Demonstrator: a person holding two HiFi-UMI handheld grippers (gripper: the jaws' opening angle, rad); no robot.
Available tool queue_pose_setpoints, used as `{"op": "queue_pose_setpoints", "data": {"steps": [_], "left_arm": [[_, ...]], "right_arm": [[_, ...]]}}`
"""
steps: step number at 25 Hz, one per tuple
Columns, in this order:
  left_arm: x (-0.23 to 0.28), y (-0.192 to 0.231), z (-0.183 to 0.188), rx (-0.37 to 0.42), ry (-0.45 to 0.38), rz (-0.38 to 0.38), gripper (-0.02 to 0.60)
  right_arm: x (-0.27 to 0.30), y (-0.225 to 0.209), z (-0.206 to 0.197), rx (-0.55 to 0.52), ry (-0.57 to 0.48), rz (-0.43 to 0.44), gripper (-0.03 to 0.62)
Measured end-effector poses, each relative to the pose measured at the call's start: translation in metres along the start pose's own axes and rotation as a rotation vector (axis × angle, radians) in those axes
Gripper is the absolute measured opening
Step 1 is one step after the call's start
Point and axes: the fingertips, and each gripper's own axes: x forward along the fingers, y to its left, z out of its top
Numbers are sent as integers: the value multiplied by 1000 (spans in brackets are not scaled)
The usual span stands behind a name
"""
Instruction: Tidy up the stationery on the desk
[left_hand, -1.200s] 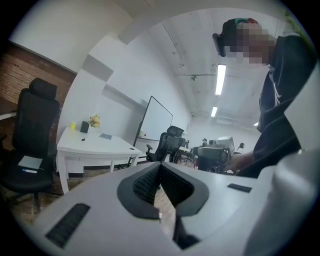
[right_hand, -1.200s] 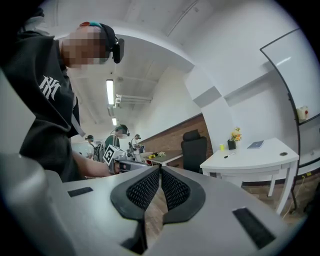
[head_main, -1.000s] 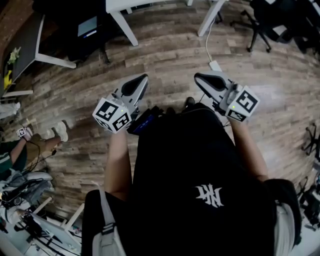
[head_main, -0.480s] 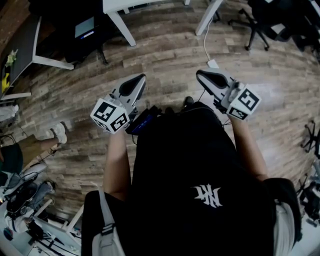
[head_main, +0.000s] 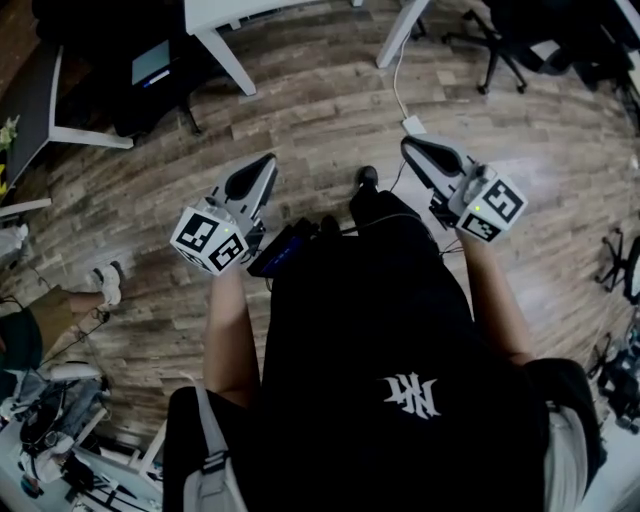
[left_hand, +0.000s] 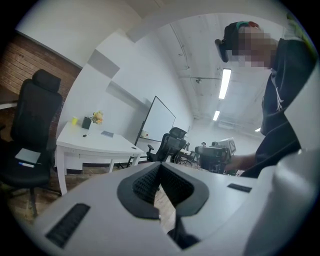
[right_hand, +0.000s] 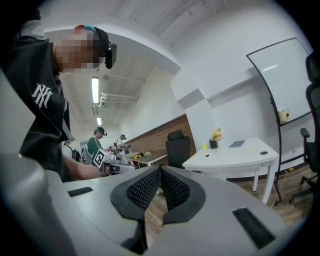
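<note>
In the head view I hold both grippers out over a wooden floor. My left gripper is shut with nothing in it, its pads pressed together in the left gripper view. My right gripper is likewise shut and empty, as the right gripper view shows. Ahead stands a white desk, also seen in the right gripper view. On it lie a dark pen and a flat notebook. A small pot with flowers and a yellow cup stand there too. Both grippers are far from the desk.
A black office chair stands left of the desk, a whiteboard and more chairs behind it. White desk legs and a power strip with its cable are on the floor ahead. Other people work at the far tables.
The floor and desk legs have slid leftwards in the head view as I move on. Both grippers have drifted slightly apart, the right one higher in the picture. Both stay shut.
</note>
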Motion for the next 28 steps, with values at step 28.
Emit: {"op": "queue_pose_setpoints", "data": {"steps": [28], "left_arm": [[220, 75, 113, 106, 53, 161, 0]], "right_arm": [[61, -231, 72, -198, 64, 251, 38]]}}
